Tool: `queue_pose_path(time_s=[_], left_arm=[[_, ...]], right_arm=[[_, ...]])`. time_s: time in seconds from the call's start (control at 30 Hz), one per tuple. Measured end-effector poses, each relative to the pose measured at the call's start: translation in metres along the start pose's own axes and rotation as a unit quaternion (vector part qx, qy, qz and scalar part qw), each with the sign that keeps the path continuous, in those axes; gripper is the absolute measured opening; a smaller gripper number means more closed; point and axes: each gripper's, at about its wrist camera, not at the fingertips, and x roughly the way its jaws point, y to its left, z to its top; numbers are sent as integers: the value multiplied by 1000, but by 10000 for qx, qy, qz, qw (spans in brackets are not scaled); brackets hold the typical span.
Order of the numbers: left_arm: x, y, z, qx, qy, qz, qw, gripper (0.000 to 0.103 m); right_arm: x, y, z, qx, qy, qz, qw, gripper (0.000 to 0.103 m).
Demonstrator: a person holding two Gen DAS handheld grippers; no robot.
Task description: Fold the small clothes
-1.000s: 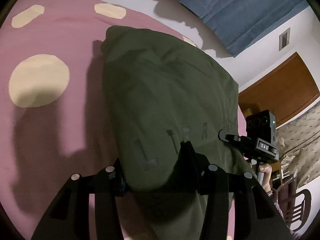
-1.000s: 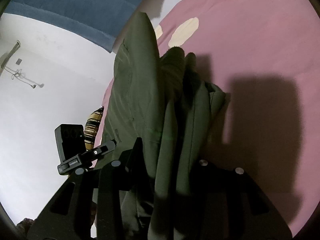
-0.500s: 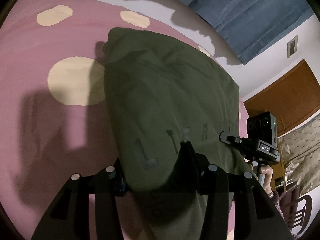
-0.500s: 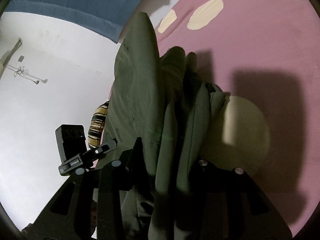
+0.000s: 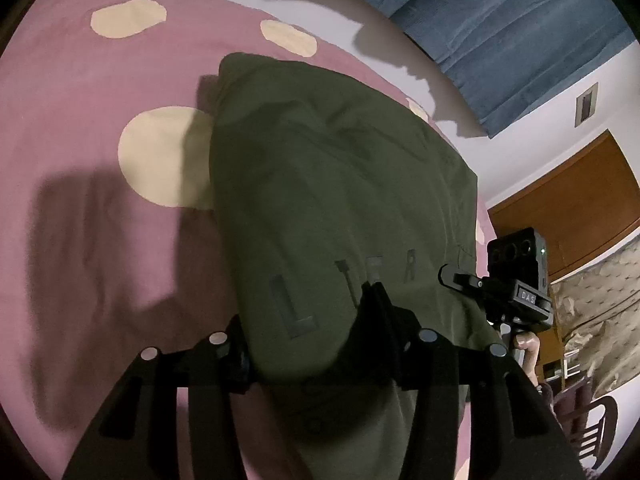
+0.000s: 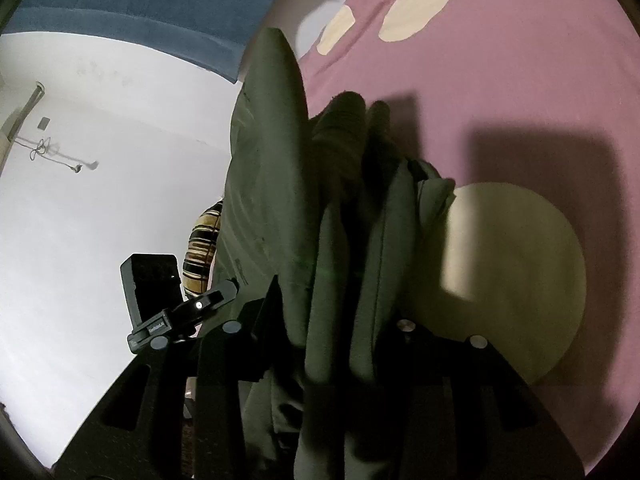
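Note:
A dark olive-green garment [image 5: 332, 200] with faint letters on it hangs stretched above a pink bedsheet [image 5: 80, 240] with cream dots. My left gripper [image 5: 312, 344] is shut on one lower corner of the cloth, which bulges between its fingers. In the right wrist view the same garment [image 6: 272, 184] is bunched in several folds, and my right gripper [image 6: 332, 320] is shut on that bundle. The right gripper's body [image 5: 516, 280] shows at the garment's right edge in the left wrist view, with a hand below it. The left gripper's body [image 6: 176, 308] shows in the right wrist view.
The pink sheet [image 6: 520, 80] spreads under the cloth, with a big cream dot [image 6: 504, 272] just beneath the right gripper. A blue headboard [image 5: 500, 28], white wall and brown door [image 5: 568, 216] lie behind. A striped cushion [image 6: 202, 248] and a chair [image 5: 588, 420] stand beside the bed.
Both grippers have carried the held garment across the bed; the cream dots have slid into view under it. The right gripper has sunk closer to the sheet. Both grips are unchanged.

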Motion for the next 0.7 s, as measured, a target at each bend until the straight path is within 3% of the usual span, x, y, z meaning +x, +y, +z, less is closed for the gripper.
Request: queue_pose_path(time_s=[0.3, 0.4, 0.47, 0.57, 0.7], left_arm=[[-4, 8, -4, -22, -50, -110, 9999, 54], [-8, 7, -6, 70, -135, -140, 9998, 64], [-14, 6, -10, 105, -190, -271, 9994, 75], [-27, 4, -20, 88, -286, -448, 9985, 81], [-41, 4, -43, -48, -285, -579, 9979, 83]], right_arm=[[-3, -1, -1, 56, 1, -1, 10000, 41], [-7, 0, -4, 134, -65, 2, 9999, 51], [-17, 0, -7, 171, -148, -1, 9997, 64], [-38, 2, -14, 118, -346, -131, 9992, 78], [-67, 1, -39, 168, -560, -293, 9979, 85]])
